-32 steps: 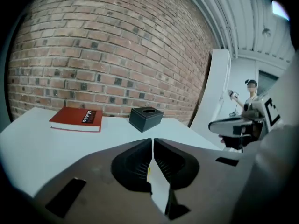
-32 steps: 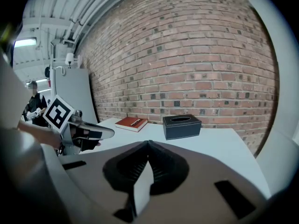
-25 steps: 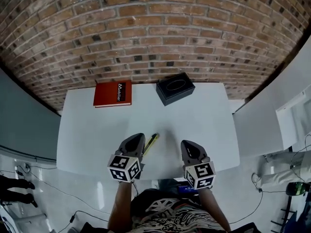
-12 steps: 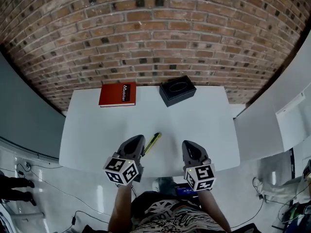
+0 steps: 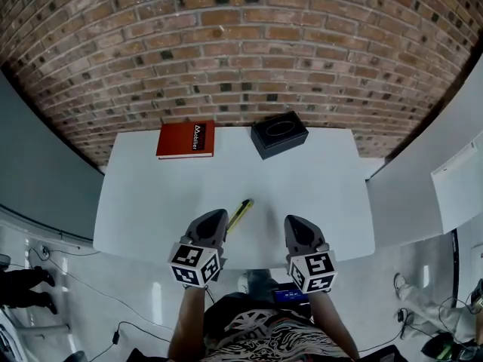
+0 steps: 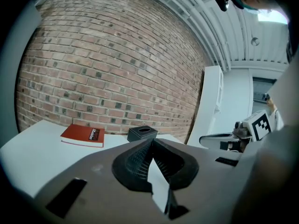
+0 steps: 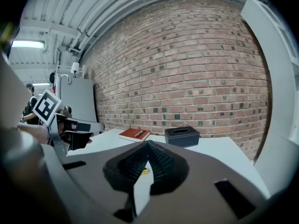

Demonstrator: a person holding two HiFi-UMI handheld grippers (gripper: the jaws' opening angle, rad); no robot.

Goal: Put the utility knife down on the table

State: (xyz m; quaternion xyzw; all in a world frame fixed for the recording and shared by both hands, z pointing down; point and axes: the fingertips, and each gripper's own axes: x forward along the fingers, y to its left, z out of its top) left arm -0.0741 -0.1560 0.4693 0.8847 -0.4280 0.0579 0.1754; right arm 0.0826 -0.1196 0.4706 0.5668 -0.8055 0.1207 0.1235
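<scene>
The utility knife (image 5: 240, 216), yellow and dark, lies flat on the white table (image 5: 151, 194) near its front edge. Just left of the knife is my left gripper (image 5: 216, 214), shut with nothing in it. My right gripper (image 5: 290, 220) is a short way to the knife's right, also shut and empty. In the left gripper view the jaws (image 6: 150, 143) meet at their tips and the knife is hidden. In the right gripper view the jaws (image 7: 147, 144) meet too, and a yellow bit of the knife (image 7: 144, 171) shows through the gap below the tips.
A red book (image 5: 186, 139) lies at the table's back left. A black tissue box (image 5: 279, 133) stands at the back middle. A brick wall (image 5: 241, 51) runs behind the table, and a white cabinet (image 5: 423, 187) stands to the right.
The head view has shifted a little. Both grippers and the knife keep the same places relative to each other.
</scene>
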